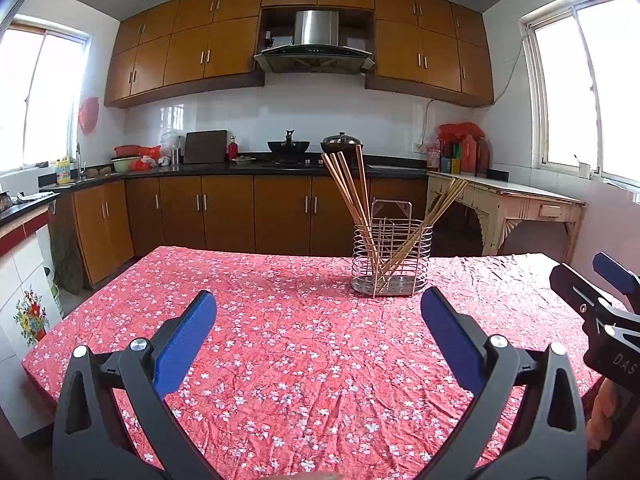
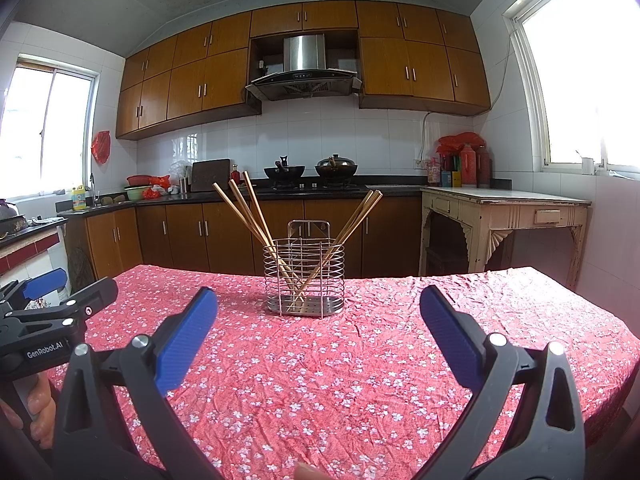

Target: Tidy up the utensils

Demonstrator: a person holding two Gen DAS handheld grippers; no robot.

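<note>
A wire metal utensil holder [image 1: 391, 257] [image 2: 304, 279] stands upright at the far side of the table. Several wooden chopsticks [image 1: 352, 194] [image 2: 250, 210] lean out of it, one bunch to the left and one bunch to the right [image 2: 354, 222]. My left gripper [image 1: 318, 314] hovers open over the cloth, short of the holder, with nothing between its blue pads. My right gripper [image 2: 318, 314] is open too and faces the holder from the near side, empty. Each gripper shows at the edge of the other's view [image 1: 600, 312] [image 2: 48, 312].
A red floral tablecloth [image 1: 280, 340] [image 2: 360, 360] covers the table. Beyond it run kitchen counters with woks on a stove [image 2: 312, 170], brown cabinets, and an old cream side table [image 2: 504, 216] at the right wall. A hand [image 2: 38, 412] holds the left gripper.
</note>
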